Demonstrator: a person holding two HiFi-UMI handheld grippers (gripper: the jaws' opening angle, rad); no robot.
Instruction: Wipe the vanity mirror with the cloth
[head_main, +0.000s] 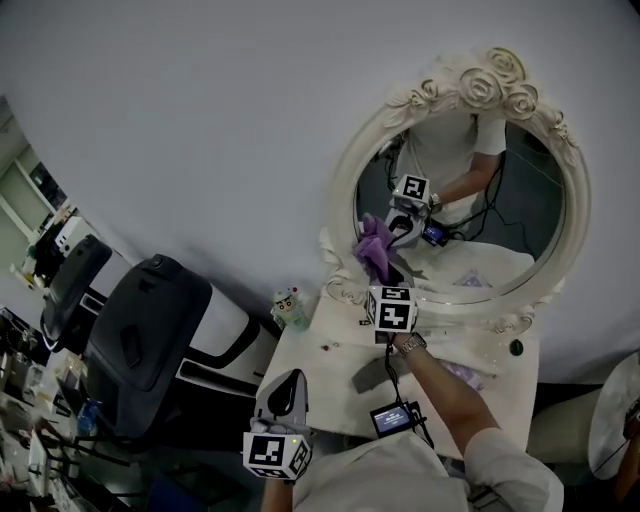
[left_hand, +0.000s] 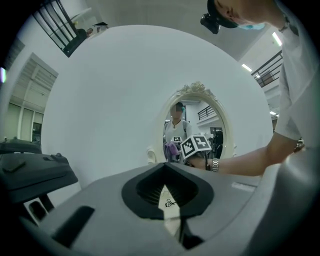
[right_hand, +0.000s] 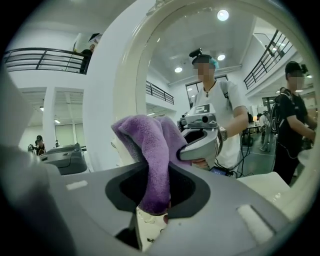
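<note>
At the vanity mirror's (head_main: 500, 190) lower left edge, the purple cloth (head_main: 374, 246) sits pinched in the right gripper's (head_main: 388, 268) jaws; the left gripper (head_main: 284, 388), jaws pressed together on nothing, hangs well below; wiping seems underway, most glass likely left.

We are looking at a plain pale wall (head_main: 200, 120) rising behind a white tabletop (head_main: 310, 385); two black chairs (head_main: 145, 330) are standing to its left; tall windows (left_hand: 20, 125) are glowing at the side; a dark railing (left_hand: 62, 25) is running overhead.
</note>
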